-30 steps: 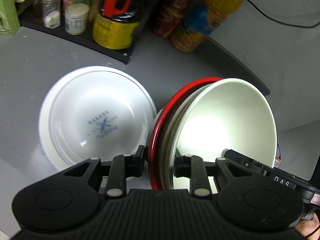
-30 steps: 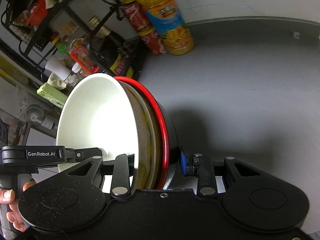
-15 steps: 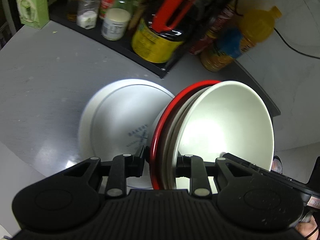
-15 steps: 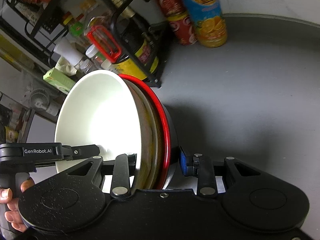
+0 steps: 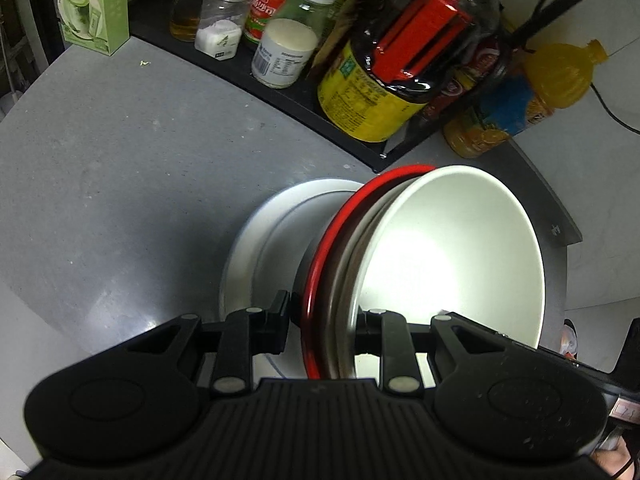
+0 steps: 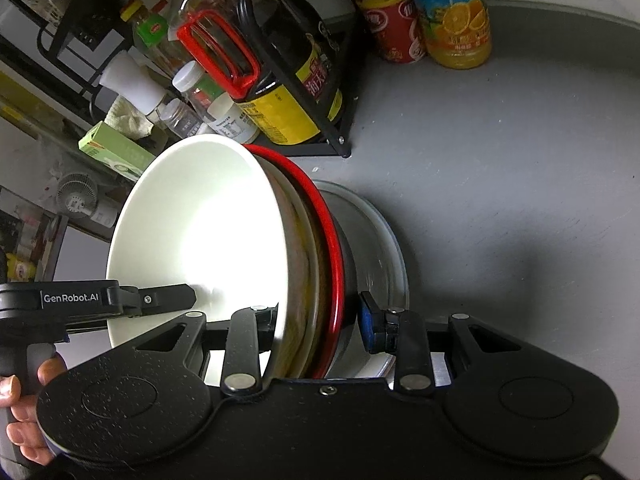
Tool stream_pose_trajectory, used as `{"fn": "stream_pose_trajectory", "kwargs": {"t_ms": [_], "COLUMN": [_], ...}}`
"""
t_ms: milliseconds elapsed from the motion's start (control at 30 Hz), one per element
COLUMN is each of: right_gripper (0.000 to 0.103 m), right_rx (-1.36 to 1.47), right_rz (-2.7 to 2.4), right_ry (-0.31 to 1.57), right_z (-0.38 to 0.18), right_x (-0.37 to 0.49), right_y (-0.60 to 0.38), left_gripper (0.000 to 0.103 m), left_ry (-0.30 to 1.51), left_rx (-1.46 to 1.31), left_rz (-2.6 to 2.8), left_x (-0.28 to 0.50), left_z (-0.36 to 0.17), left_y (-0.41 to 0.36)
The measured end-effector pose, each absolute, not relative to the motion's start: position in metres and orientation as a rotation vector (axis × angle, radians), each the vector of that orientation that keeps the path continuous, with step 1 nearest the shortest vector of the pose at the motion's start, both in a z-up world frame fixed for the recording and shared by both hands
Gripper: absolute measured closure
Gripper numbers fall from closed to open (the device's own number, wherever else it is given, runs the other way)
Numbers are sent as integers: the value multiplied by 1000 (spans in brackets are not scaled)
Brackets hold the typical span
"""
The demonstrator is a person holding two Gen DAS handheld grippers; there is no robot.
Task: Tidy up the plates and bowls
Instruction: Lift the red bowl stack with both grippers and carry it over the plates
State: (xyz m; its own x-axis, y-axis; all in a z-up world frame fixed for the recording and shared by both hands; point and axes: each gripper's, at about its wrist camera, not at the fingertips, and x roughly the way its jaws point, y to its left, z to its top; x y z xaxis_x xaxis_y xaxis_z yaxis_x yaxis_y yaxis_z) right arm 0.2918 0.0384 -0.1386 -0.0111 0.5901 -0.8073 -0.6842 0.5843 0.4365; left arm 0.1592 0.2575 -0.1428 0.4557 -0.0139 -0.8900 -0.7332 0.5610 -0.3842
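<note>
A tilted stack of nested bowls hangs just above the grey table: a white bowl [image 5: 452, 256] [image 6: 200, 232] inside a brownish one, inside a black bowl with a red rim [image 5: 332, 232] [image 6: 334, 240]. My left gripper [image 5: 322, 320] is shut across the stack's rims on one side. On the opposite side my right gripper [image 6: 320, 322] is shut across the rims too. A white plate [image 5: 260, 240] [image 6: 384, 248] lies flat on the table directly beneath and behind the stack, partly hidden by it. A hand holds the left gripper's handle [image 6: 24, 360].
A black rack [image 5: 304, 96] at the back holds spice jars, a large soy sauce bottle with a red handle [image 5: 380, 92] [image 6: 280, 92] and a green box [image 5: 94, 4]. An orange juice bottle [image 6: 456, 12] and red cans [image 6: 392, 20] stand beside it. The table's edge [image 5: 560, 216] curves at the right.
Both grippers have carried the bowl stack leftward and toward the rack. It now hangs over the white plate, hiding the plate's printed centre. Both stay shut.
</note>
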Motion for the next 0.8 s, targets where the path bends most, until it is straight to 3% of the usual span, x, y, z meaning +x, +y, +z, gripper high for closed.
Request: {"fn": "stream_pose_trajectory", "kwargs": {"t_ms": [800], "right_gripper": [71], "right_rx": [-88], "right_rz": [912], "right_ry": [1239], "right_z": [-160], "right_x": [288], "right_y": [50], "left_gripper": [77], "left_ry": [1071], "left_rx": [-863], "left_rz": [446], "left_x": [174], "left_z": [-171], "left_y": [274]}}
